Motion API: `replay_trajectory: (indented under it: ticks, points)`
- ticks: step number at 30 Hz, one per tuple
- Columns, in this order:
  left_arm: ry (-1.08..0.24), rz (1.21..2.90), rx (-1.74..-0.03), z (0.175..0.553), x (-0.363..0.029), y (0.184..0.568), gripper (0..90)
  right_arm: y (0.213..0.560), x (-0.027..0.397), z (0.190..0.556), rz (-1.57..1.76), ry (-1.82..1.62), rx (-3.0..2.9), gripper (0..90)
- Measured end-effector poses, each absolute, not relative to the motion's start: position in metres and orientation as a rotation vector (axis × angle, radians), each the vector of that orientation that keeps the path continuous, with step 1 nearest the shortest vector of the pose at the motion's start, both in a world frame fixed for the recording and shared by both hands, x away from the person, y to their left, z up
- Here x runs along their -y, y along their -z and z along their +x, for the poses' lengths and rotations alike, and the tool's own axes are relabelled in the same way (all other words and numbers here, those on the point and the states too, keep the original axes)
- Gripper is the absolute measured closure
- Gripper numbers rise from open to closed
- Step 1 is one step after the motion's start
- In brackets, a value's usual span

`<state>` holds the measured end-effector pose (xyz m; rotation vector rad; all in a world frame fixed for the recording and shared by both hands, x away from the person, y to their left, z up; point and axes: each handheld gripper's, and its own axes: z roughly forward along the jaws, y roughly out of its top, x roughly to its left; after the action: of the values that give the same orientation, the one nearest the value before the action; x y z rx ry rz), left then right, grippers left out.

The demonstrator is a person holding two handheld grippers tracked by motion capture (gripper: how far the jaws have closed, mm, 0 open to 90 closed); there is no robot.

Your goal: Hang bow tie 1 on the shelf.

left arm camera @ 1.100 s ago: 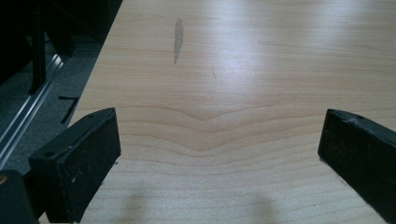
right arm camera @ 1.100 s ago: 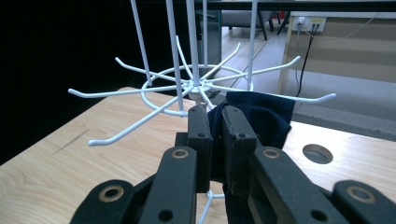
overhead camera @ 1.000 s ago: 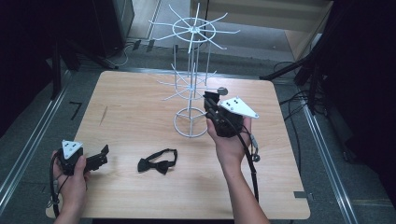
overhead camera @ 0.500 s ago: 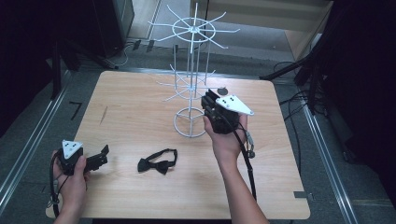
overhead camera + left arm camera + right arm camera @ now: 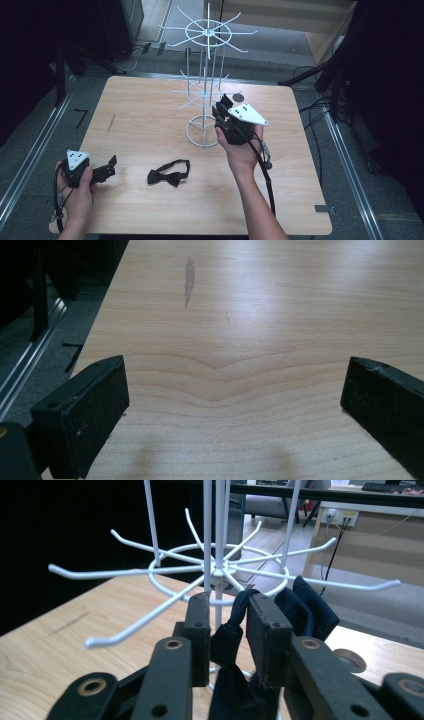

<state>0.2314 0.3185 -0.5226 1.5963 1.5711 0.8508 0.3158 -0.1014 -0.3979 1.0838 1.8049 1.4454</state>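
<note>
1. Under both grippers lies the wooden table (image 5: 150, 115), the largest thing; the left gripper rests low near its front left corner, and the right gripper is held above its middle, a little toward the far side.
2. Just in front of the right gripper stands the white wire rack (image 5: 206, 75), with a ring base on the table and rings of hooks higher up. In the right gripper view its lower ring of hooks (image 5: 220, 572) spreads out directly behind the jaw tips.
3. Held in the person's right hand, the right gripper (image 5: 223, 111) points at the rack. Its jaws have just been opening and now stand a small way apart. A dark blue bow tie (image 5: 235, 645) hangs between them, and its cloth also shows beyond the right jaw, at the hook ring. Whether the pads press on the cloth at this moment, I cannot tell.
4. Held in the person's left hand, the left gripper (image 5: 109, 167) points across the table toward the right. Its jaws are wide apart with nothing between them, as the left gripper view shows bare wood.
5. To the right of the left gripper, near but apart from its jaw tips, a black bow tie (image 5: 169, 174) lies flat on the table, in front of the rack base.
</note>
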Motion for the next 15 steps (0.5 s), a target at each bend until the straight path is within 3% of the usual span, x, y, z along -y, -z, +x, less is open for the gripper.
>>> replay_trajectory:
  ticks: [15]
  points:
    - [-0.855,1.594,-1.573,0.231,-0.318,0.523,0.0,0.412,0.103,0.309,1.044,-1.417,-1.823,66.9]
